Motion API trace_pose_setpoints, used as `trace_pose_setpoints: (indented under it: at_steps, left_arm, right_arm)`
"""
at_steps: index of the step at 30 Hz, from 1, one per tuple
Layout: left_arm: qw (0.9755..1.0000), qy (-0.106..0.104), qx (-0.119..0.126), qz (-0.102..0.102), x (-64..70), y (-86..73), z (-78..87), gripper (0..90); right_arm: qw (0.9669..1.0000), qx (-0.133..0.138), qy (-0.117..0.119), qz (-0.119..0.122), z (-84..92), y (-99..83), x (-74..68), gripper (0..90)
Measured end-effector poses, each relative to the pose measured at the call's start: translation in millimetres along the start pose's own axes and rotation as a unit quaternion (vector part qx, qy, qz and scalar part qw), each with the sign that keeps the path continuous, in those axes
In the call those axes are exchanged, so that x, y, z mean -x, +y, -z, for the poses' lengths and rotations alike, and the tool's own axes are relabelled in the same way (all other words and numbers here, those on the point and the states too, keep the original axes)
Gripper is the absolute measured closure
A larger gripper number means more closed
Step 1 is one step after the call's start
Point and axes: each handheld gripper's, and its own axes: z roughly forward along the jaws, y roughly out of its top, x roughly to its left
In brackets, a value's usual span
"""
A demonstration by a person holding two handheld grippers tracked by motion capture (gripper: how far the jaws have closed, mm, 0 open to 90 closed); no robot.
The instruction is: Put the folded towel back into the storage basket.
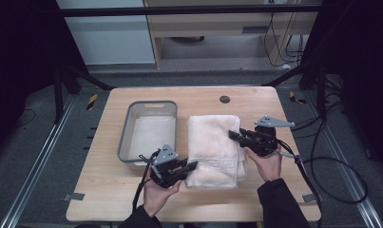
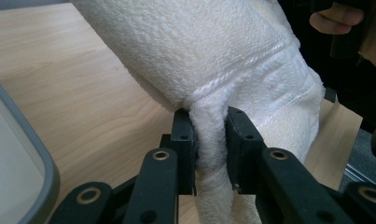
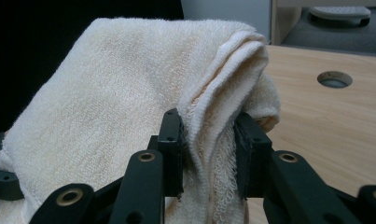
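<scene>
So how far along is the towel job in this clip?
Done: the towel is folded, and both grippers are clamped on it, the left gripper on its near edge, the right gripper on its right edge. In hand: lifting it off the table. Left, probably: setting it in the grey bin alongside.

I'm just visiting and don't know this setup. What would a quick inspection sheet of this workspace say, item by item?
Surface: wooden table, round hole near its far edge.
Job's things: folded cream towel; grey tray to its left.
Clutter: nothing seen.
Grippers: left gripper shut on the towel's near left edge; right gripper shut on its right edge.
Cables: black cable trails from the right gripper over the table's right side; another hangs from the left gripper.
Surroundings: dark frame, grey floor, wooden cabinet behind the table.
</scene>
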Motion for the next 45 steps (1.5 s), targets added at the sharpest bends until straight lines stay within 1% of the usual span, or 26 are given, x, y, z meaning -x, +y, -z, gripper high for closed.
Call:
trace_pose_setpoints:
  at_steps: [6, 13, 17, 23, 26, 36, 45]
  left_arm:
    - [0.9998, 0.007, 0.019, -0.005, -2.6, 7.9, 11.5, 74.5]
    - [0.9992, 0.017, 0.035, -0.004, -9.2, 14.3, 22.7, 74.5]
    - [0.9986, 0.023, 0.046, -0.004, -12.4, 18.2, 30.8, 74.6]
    - [0.9978, 0.032, 0.058, -0.003, -16.8, 21.6, 38.7, 74.7]
    - [0.9972, 0.038, 0.063, -0.005, -19.1, 23.0, 42.8, 74.7]
    - [0.9950, 0.050, 0.087, 0.003, -28.0, 28.6, 58.6, 74.8]
    - [0.9924, 0.064, 0.103, 0.016, -40.9, 32.0, 73.5, 75.0]
  right_arm:
    - [0.9998, 0.019, 0.003, 0.007, 0.6, 12.5, -7.4, 68.0]
    - [0.9995, 0.028, 0.002, 0.017, -5.8, 27.6, -16.7, 68.0]
    - [0.9993, 0.035, 0.005, 0.014, -8.1, 33.4, -20.9, 68.0]
    - [0.9988, 0.043, 0.008, 0.024, -11.2, 45.3, -28.5, 68.0]
    - [0.9985, 0.045, 0.007, 0.029, -13.3, 50.8, -32.7, 68.0]
    - [0.9977, 0.052, 0.009, 0.041, -20.8, 67.9, -46.1, 68.0]
    - [0.9971, 0.057, 0.009, 0.050, -31.8, 84.2, -60.6, 68.0]
